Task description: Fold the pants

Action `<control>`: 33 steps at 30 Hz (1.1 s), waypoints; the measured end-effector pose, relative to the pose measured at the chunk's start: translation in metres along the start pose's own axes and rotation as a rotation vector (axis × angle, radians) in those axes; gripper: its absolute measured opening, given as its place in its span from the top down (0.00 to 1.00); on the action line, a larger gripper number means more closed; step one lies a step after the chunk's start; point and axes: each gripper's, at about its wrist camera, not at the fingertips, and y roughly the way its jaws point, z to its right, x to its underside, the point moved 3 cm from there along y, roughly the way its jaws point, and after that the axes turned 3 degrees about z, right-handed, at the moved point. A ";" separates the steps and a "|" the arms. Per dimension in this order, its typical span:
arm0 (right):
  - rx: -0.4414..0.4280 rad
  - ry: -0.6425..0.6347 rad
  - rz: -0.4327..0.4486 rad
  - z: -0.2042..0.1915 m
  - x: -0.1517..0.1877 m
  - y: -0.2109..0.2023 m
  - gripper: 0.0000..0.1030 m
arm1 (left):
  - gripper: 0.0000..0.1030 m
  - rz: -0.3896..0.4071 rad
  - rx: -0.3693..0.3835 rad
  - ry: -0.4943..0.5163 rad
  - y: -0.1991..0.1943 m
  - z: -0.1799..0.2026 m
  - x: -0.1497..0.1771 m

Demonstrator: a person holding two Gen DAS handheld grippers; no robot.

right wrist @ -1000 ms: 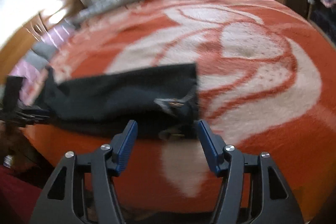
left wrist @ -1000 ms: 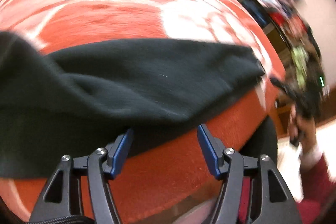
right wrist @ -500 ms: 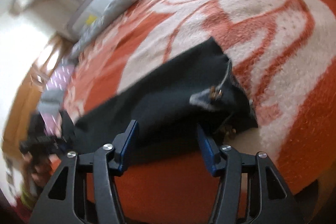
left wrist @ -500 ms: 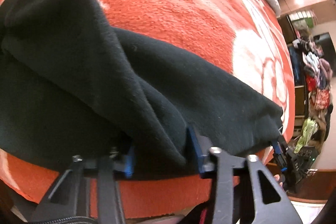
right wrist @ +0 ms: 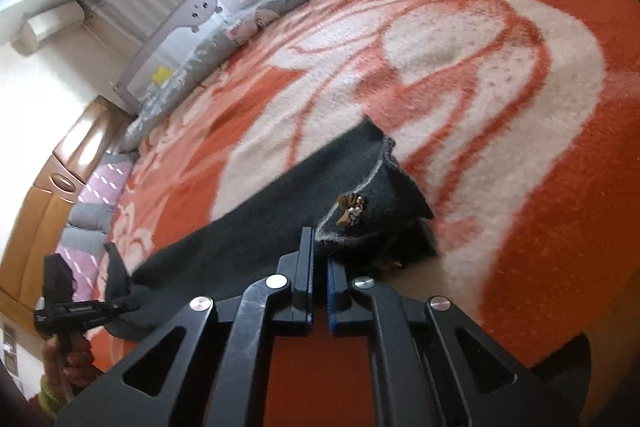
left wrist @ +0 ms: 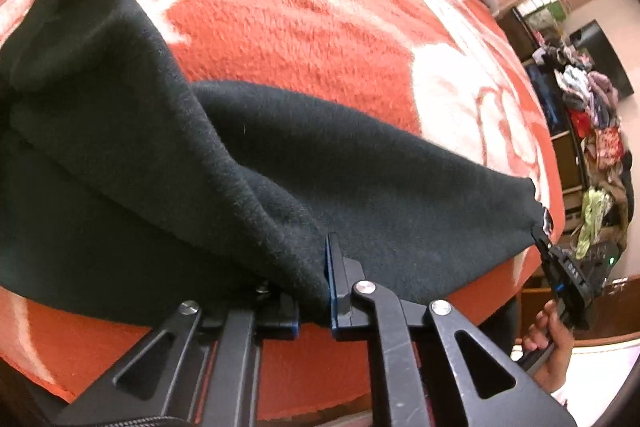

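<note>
Both grippers are closed now, where a second ago both stood open over the cloth. The left gripper (left wrist: 314, 291) has its jaws shut on a thick fold of the black pants (left wrist: 280, 163) at the near edge, and the cloth bunches up and hides the left finger. In the earlier left wrist view the pants lay flatter, and the gripper was above the edge without touching it. The right gripper (right wrist: 318, 267) has also closed, its blue pads pressed together on the near edge of the pants (right wrist: 256, 223) beside the waist end, where a small metal ornament (right wrist: 350, 207) sits. The piece of cloth between the pads looks thin, so how firm this hold is I cannot say.

The pants lie across the near side of the bed, on the orange and white blanket (right wrist: 460, 75), stretched between the two grippers. In the left wrist view the right gripper (left wrist: 568, 271) is seen at the far right end of the pants.

In my judgement the grasp step is finished at both ends, and the next move is to lift the near edge and carry it over to make a fold.
</note>
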 end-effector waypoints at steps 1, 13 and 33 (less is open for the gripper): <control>0.015 0.007 -0.018 0.004 0.002 0.006 0.94 | 0.93 -0.013 -0.003 -0.005 0.005 -0.001 0.002; 0.162 -0.069 0.057 0.000 -0.003 -0.034 0.77 | 0.56 0.011 -0.005 -0.090 -0.005 -0.026 -0.002; -0.411 -0.546 -0.344 -0.248 0.084 0.079 0.44 | 0.37 0.049 -0.204 -0.262 -0.045 -0.070 -0.113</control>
